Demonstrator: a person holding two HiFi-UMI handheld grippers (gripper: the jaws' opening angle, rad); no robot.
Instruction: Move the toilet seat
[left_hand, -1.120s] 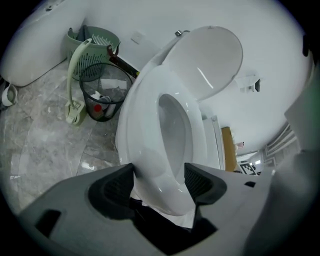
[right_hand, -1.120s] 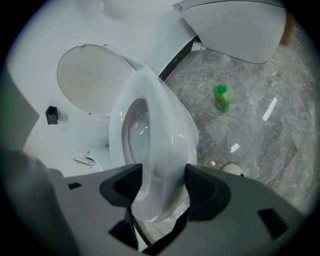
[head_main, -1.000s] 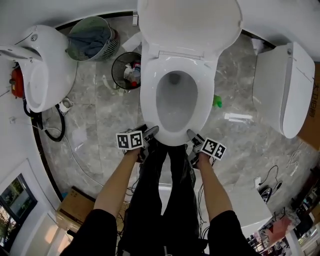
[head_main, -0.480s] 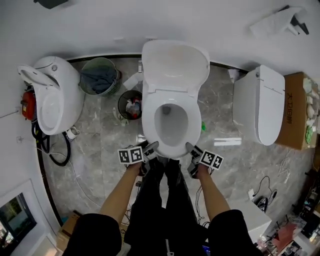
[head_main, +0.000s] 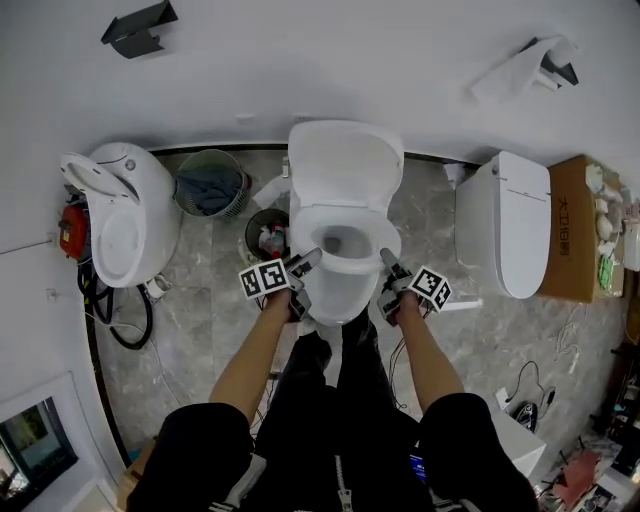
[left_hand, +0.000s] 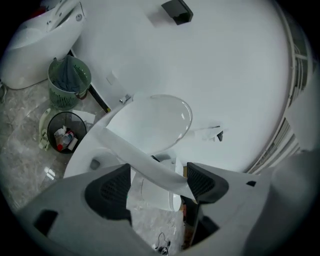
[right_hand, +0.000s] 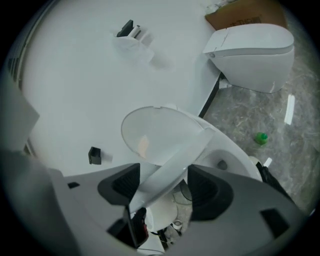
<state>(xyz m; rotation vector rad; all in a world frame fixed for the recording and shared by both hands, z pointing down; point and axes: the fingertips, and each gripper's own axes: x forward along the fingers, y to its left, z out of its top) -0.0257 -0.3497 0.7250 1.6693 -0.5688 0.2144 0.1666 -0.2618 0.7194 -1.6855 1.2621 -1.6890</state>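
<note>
Head view: grey marble floor (head_main: 200, 330) below a white wall (head_main: 320, 60). At centre is a toilet with its lid (head_main: 345, 165) upright against the wall. The seat (head_main: 312, 228) is tilted up off the bowl (head_main: 340, 306), with its front raised. The left gripper (head_main: 306, 264) and right gripper (head_main: 386, 262) meet the seat's front rim, one on each side. A second toilet (head_main: 120, 215) stands at far left and a third (head_main: 505, 225) at right, beside a box (head_main: 570, 220). A green basket (head_main: 212, 185) and a black bin (head_main: 267, 235) sit left of the bowl.

Left gripper view: the seat rim runs slantwise across the gap and touches both pads. The jaws have just been opening and stand wide, pinching the rim. The lid shows behind the rim, with the basket and bin at left.

Right gripper view: the jaws are likewise wide after just opening. The rim slants between them and bears on both pads. A small green object (right_hand: 260, 137) lies on the floor at right.
</note>
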